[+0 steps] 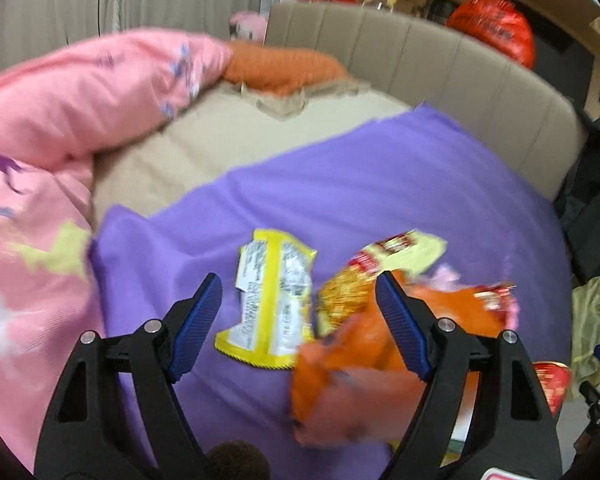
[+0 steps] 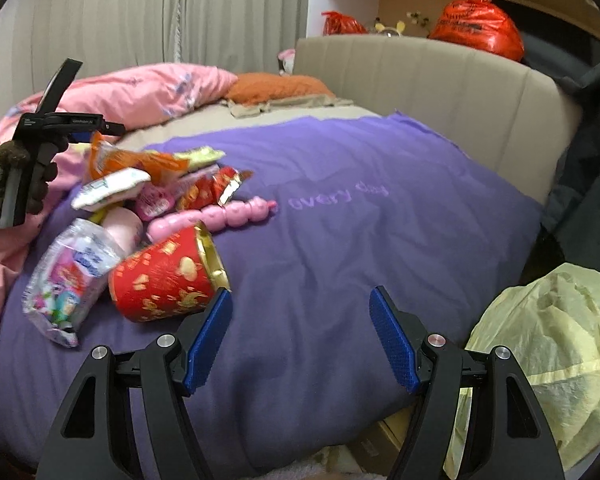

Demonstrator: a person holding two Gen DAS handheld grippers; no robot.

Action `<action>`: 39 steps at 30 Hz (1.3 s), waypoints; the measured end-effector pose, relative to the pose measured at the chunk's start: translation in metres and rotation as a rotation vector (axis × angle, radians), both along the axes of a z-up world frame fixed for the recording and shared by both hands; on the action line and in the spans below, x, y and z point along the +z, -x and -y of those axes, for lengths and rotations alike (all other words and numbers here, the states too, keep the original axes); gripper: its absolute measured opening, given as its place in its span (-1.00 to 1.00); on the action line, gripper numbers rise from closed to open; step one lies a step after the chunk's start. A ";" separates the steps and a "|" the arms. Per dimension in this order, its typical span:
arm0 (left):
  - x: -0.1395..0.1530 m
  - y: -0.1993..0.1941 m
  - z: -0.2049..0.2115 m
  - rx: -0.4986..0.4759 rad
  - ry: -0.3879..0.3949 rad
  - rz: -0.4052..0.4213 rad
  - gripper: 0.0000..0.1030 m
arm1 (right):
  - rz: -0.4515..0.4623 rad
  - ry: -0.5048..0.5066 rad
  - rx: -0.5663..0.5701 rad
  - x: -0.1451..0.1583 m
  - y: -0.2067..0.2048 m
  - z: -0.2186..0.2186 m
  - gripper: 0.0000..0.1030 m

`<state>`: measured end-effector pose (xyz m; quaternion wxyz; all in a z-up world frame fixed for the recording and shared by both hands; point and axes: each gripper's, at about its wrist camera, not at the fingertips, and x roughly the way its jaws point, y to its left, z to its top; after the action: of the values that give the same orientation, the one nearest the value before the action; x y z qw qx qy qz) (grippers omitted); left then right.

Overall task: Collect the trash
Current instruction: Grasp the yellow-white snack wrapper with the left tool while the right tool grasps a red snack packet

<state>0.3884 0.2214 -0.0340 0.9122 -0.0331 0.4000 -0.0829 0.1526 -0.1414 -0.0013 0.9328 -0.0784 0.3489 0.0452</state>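
My left gripper (image 1: 299, 280) is open above a purple blanket (image 1: 380, 200). A yellow and white snack wrapper (image 1: 274, 300) lies between its fingers. An orange wrapper (image 1: 360, 364) and a red and yellow packet (image 1: 352, 292) lie by its right finger. My right gripper (image 2: 301, 293) hangs open over bare blanket (image 2: 360, 240). Left of it lie a tipped red paper cup (image 2: 168, 280), a clear plastic packet (image 2: 72, 276), a pink beaded wrapper (image 2: 220, 216) and a pile of several wrappers (image 2: 160, 176). A gloved hand (image 2: 4, 176) holds the left gripper (image 2: 80, 135) over that pile.
A pale yellow plastic bag (image 2: 548, 360) hangs off the bed's edge at lower right. A pink duvet (image 1: 60, 120) and an orange pillow (image 1: 284, 64) lie at the left and back. A beige headboard (image 2: 440, 92) bounds the far side, with red bags (image 2: 476, 24) behind it.
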 end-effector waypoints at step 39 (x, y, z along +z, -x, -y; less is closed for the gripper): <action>0.038 0.100 0.040 -0.248 0.294 -0.045 -0.78 | -0.179 -0.031 0.267 -0.014 -0.187 -0.090 0.25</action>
<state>0.2883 0.1816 0.0044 0.8712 -0.1184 0.4046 -0.2515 0.3392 -0.0515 -0.0157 0.8848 -0.1051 0.4165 0.1809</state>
